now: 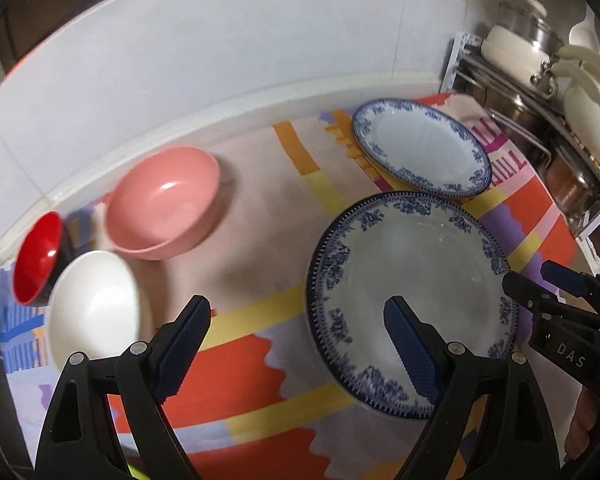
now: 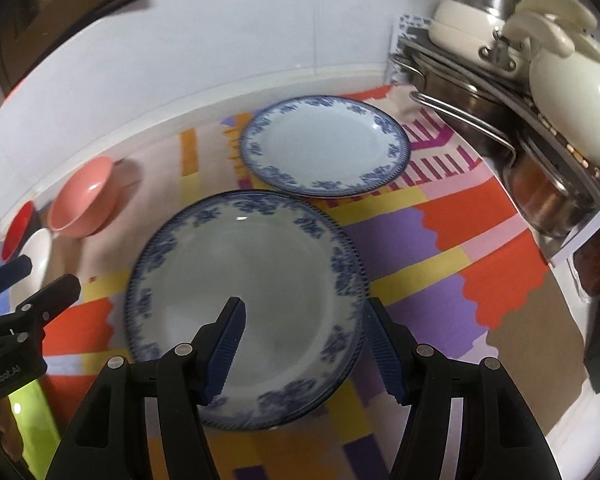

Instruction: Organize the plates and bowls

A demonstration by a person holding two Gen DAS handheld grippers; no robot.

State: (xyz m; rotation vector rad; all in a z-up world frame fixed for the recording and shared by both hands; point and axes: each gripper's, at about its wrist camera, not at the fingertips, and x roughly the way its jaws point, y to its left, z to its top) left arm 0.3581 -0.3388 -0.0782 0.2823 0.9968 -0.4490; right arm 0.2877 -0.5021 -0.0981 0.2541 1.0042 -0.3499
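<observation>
Item: round blue-and-white porcelain plate (image 2: pixel 252 304), lying flat with its right rim between the spread, empty fingers of the right gripper (image 2: pixel 304 344). Likely stiff, glazed-slippery, breakable; pinch at the rim. Left gripper (image 1: pixel 296 344) wide, empty.

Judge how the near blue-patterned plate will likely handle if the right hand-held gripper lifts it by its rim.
The near plate looks glazed and glossy, so probably stiff, breakable and slippery. It seems to rest on another plate, so the lower one may shift. The right hand-held gripper straddles one edge, so it may droop.
</observation>
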